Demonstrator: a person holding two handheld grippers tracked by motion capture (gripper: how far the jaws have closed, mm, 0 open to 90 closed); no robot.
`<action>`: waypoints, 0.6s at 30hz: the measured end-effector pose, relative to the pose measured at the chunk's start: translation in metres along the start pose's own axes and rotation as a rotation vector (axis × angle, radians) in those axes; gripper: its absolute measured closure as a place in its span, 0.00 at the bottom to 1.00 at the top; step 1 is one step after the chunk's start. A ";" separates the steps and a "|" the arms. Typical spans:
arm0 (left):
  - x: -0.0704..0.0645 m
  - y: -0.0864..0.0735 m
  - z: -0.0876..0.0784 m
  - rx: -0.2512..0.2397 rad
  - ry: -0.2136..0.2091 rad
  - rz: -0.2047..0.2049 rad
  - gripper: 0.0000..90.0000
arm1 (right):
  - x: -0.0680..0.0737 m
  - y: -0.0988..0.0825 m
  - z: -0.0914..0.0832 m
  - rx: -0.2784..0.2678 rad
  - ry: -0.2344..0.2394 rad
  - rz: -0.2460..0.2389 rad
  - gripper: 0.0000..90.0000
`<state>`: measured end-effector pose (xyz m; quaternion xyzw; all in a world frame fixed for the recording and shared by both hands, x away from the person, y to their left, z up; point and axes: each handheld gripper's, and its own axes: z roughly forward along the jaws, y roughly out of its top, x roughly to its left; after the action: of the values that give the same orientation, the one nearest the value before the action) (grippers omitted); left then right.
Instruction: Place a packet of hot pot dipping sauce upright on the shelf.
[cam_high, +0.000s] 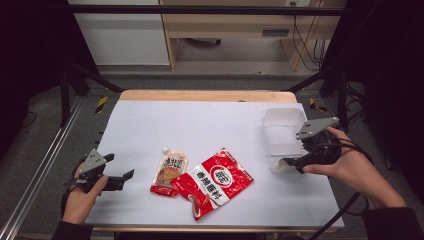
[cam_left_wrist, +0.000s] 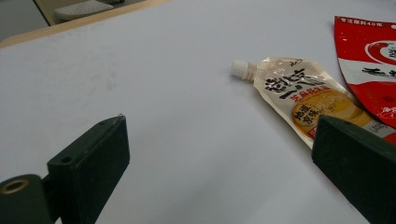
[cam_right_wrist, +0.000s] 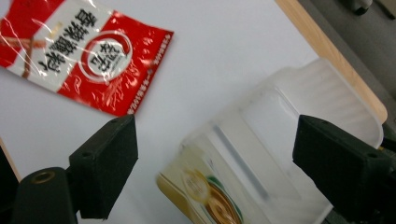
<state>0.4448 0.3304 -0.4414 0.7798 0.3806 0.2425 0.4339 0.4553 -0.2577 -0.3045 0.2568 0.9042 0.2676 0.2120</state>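
Observation:
A clear plastic tub (cam_high: 282, 132) (cam_right_wrist: 289, 116) stands at the right of the white table (cam_high: 200, 120). At its near end lies a small packet (cam_right_wrist: 205, 196) with yellow and green print, blurred. My right gripper (cam_high: 295, 164) (cam_right_wrist: 215, 126) hangs open just over that end, its pads touching nothing. A red and white snack bag (cam_high: 215, 181) (cam_right_wrist: 88, 51) (cam_left_wrist: 369, 51) lies flat at the front middle. Beside it on the left is a spouted sauce pouch (cam_high: 170, 170) (cam_left_wrist: 303, 98). My left gripper (cam_high: 120, 170) (cam_left_wrist: 222, 126) is open and empty at the front left, pointing toward the pouch.
The table's wooden far edge (cam_high: 200, 95) shows beyond the white sheet. Black frame posts (cam_high: 67, 95) stand at the left and right. The tub sits close to the table's right edge.

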 end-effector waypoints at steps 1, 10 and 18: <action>0.000 0.000 0.000 0.002 -0.001 0.003 0.04 | 0.003 0.004 0.000 -0.004 -0.005 -0.003 0.15; -0.002 0.001 0.001 0.014 -0.009 0.011 0.04 | 0.042 0.041 0.008 -0.086 -0.027 -0.043 0.13; -0.006 0.002 0.002 0.032 -0.017 0.026 0.04 | 0.073 0.066 0.028 -0.156 -0.029 -0.075 0.16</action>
<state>0.4432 0.3245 -0.4409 0.7937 0.3704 0.2354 0.4213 0.4367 -0.1571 -0.3049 0.2093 0.8864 0.3251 0.2545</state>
